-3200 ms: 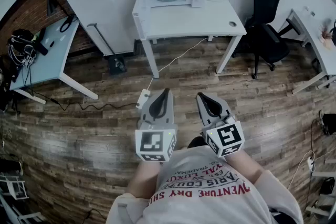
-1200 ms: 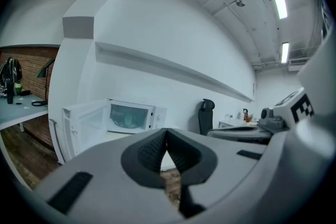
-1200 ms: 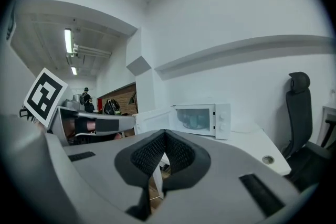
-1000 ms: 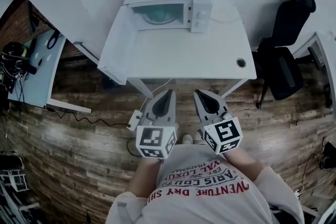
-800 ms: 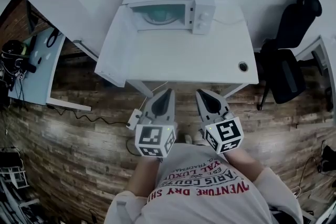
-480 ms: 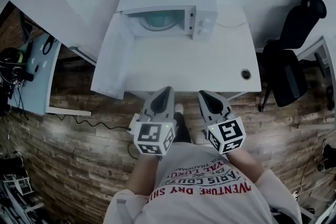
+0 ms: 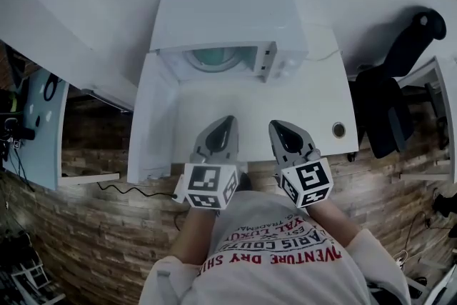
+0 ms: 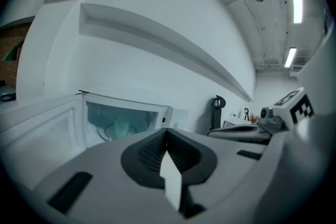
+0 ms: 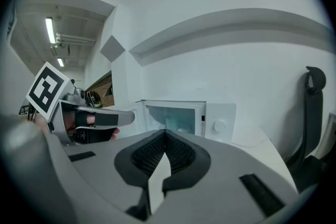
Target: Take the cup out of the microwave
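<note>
on white table point(image 7: 314, 103), open microwave point(image 7: 228, 18)

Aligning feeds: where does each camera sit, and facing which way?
Head view: on the head, steeply down onto table, open microwave; left gripper, right gripper, shirt show.
Left gripper view: on that gripper, along shut jaws toward the microwave; right gripper at right.
Right gripper view: likewise; left gripper at left.
Gripper views share: cup inside.

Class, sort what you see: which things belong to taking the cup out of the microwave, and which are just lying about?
Job: cup, microwave, open door, left gripper, right gripper, both shut.
Lying about: office chair, side desk.
</note>
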The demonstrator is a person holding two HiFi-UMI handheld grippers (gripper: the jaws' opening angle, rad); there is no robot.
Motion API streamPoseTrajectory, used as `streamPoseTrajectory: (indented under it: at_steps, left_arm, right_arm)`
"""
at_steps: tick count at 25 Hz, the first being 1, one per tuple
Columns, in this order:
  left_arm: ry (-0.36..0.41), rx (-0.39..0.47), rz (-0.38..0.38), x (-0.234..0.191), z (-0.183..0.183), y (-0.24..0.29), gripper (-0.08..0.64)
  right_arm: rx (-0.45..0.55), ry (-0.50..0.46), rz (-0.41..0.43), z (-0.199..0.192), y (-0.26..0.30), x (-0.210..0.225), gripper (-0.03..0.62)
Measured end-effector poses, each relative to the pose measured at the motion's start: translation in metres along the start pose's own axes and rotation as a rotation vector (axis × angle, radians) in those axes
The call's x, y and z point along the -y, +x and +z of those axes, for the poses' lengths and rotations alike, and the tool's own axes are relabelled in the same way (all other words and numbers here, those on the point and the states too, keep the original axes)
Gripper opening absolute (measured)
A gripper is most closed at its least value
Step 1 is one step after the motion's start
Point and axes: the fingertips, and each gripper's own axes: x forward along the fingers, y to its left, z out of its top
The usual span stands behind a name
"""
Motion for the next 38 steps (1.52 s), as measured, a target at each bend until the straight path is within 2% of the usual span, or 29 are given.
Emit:
streamPoseTrajectory:
  at_steps: [6,15,20,25,29,32,35,38]
  left_arm:
    - [0.018,-0.009,-0.015,-0.046,0.014,0.042,0.008]
    - [0.010,-0.006,0.021,-0.092,0.011,0.088,0.008]
    - [0.024,-0.040,0.104,-0.113,-0.003,0.112,0.008]
    - [-0.041,-0.074,0.133,-0.132,-0.019,0.138,0.017]
    - [-0.068,-0.113,0.118,-0.145,-0.036,0.159,0.165]
    - [-0.055,-0.149,0.137,-0.159,-0.048,0.177,0.279]
    - [-0.054,-0.164,0.144,-0.172,-0.055,0.196,0.364]
    - [-0.043,-0.159,0.149,-0.181,-0.056,0.213,0.406]
  right_arm:
    - [0.035,-0.011,-0.022,0.028,0.062,0.009,0.005]
    - [-0.002,-0.026,-0.016,0.032,0.129,0.030,0.005]
    - [-0.020,-0.031,0.033,0.029,0.155,0.039,0.005]
    - [-0.063,-0.035,0.076,0.019,0.178,0.049,0.005]
    - [-0.086,-0.032,0.090,0.013,0.192,0.055,0.005]
    - [-0.098,-0.031,0.102,0.008,0.198,0.058,0.005]
    - [-0.109,-0.039,0.092,0.005,0.201,0.061,0.005]
    - [-0.129,-0.034,0.076,0.001,0.205,0.065,0.005]
